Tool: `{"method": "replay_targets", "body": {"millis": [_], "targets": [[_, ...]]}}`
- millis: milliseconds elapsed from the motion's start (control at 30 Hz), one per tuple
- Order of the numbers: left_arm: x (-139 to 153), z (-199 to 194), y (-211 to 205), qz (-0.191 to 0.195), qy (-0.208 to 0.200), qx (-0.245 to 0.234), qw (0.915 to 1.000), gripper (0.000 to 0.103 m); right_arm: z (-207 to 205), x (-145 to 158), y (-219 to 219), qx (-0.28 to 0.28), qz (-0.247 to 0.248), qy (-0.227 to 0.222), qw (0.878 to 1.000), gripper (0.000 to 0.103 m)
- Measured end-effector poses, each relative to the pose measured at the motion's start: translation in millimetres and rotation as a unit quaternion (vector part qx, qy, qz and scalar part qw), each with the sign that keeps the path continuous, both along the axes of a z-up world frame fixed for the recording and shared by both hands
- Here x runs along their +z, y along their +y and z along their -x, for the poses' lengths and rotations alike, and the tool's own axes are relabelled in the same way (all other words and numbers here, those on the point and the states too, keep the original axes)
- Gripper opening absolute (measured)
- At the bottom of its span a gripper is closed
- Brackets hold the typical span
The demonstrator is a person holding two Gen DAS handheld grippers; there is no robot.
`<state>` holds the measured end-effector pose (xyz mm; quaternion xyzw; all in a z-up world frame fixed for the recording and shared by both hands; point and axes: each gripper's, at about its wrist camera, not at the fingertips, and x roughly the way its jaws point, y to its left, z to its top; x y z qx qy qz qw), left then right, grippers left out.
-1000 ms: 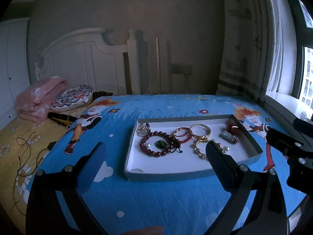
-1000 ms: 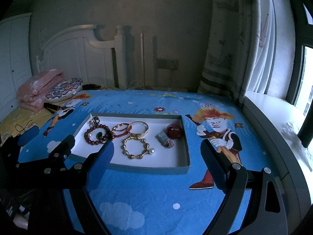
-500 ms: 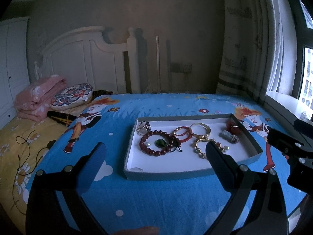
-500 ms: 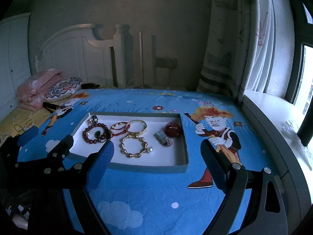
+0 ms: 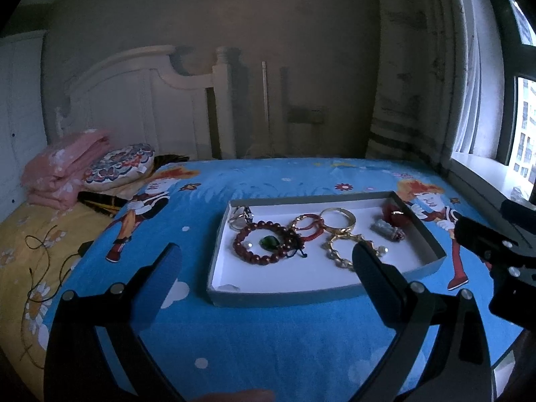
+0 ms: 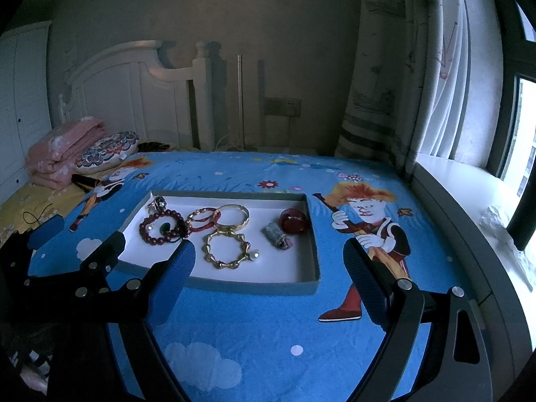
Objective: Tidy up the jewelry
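Shallow tray [image 5: 284, 296] [image 6: 313, 254] sits on bed [image 5: 268, 341] [image 6: 254, 321] with blue cartoon sheet. Both tools hover above the sheet, near side of tray, touching nothing. Left tool [image 5: 264, 278] jaws wide apart, empty; right tool [image 6: 268, 269] jaws wide apart, empty, also visible at right edge of left view. Jewelry all inside tray: red bead bracelet [image 5: 264, 246] [image 6: 162, 226] at left with green stone [image 5: 269, 242] inside its loop; small metal piece [image 5: 242, 217] [image 6: 157, 203] in far left corner; red cord bangles [image 5: 308, 226] [image 6: 202, 218] middle, touching bead bracelet; gold bangle [image 5: 337, 218] [image 6: 232, 215] just beside them; gold link bracelet [image 5: 345, 251] [image 6: 227, 249] in front of gold bangle, partly hidden by left tool finger in left view; grey brooch-like piece [image 5: 387, 229] [image 6: 276, 234] and dark red round item [image 5: 395, 216] [image 6: 293, 221] at right end. Folded pink blanket [image 5: 63, 171] [image 6: 62, 154] and patterned pillow [image 5: 119, 165] [image 6: 107, 149] lie at head of bed by white headboard [image 5: 140, 100] [image 6: 134, 90]. Curtain [image 5: 412, 67] [image 6: 395, 67] at right.
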<state>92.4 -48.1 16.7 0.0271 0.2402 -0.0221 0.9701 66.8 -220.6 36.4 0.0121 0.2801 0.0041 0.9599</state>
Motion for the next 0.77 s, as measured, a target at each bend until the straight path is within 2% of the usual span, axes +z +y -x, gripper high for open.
{"method": "replay_targets", "body": {"millis": [233,333,400,667,767], "targets": [[-3,-4,1,0.017,0.013,-0.008,0.9997,0.098,1,-1,-1,0.001,0.001,0.001,1.0,0.085],[-6,-3,4,0.02,0.002,0.007,0.9998,0.098,1,-2,-2,0.0,0.001,0.001,1.0,0.085],[-7,-4,5,0.016,0.0,0.022,0.9996,0.098,1,-2,-1,-0.001,0.0,0.002,1.0,0.085],[-12,-12,10,0.005,0.022,0.009,0.9997,0.098,1,-11,-3,0.0,0.002,0.012,1.0,0.085],[-17,-22,21,-0.011,0.036,0.008,0.9992,0.098,0,-13,0,0.004,0.003,0.015,1.0,0.085]]}}
